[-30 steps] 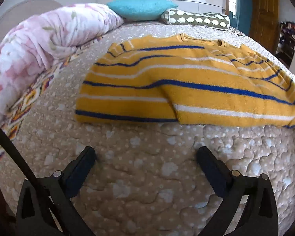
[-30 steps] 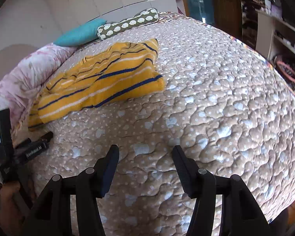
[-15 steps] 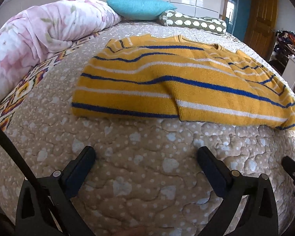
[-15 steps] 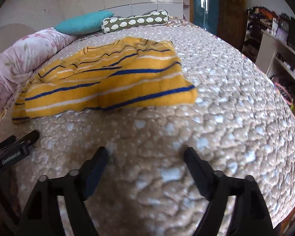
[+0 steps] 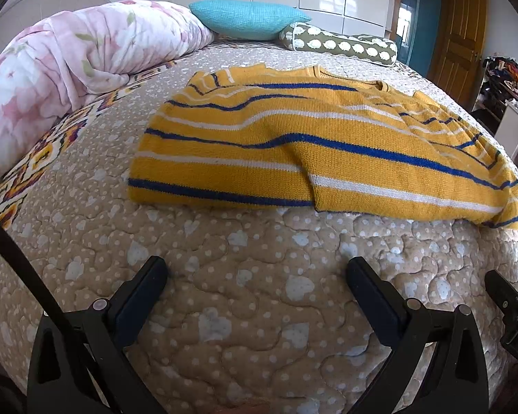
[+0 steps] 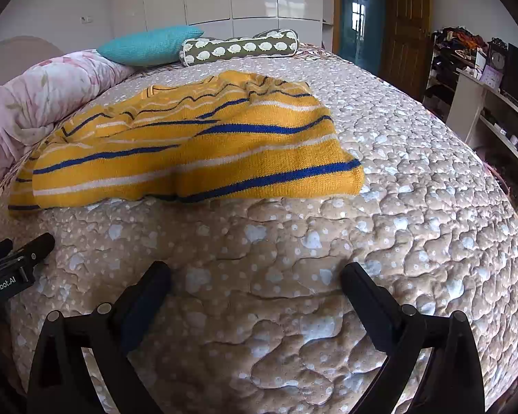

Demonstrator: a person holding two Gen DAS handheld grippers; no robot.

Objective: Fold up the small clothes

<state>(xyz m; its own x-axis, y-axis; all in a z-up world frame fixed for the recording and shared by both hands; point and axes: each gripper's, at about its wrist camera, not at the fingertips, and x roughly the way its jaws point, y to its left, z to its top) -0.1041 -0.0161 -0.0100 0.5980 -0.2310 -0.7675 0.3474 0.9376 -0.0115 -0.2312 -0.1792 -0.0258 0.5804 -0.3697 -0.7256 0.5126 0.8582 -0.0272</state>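
Your bed wears a beige quilted cover with pale hearts and dots. On it lies the yellow striped sweater, spread flat at 12 o'clock; a pink floral duvet at 10, two pillows beyond.

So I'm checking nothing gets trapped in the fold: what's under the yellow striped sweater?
The yellow knit sweater with blue and white stripes lies on the beige quilted bedspread. Whatever sits beneath its layers is covered.
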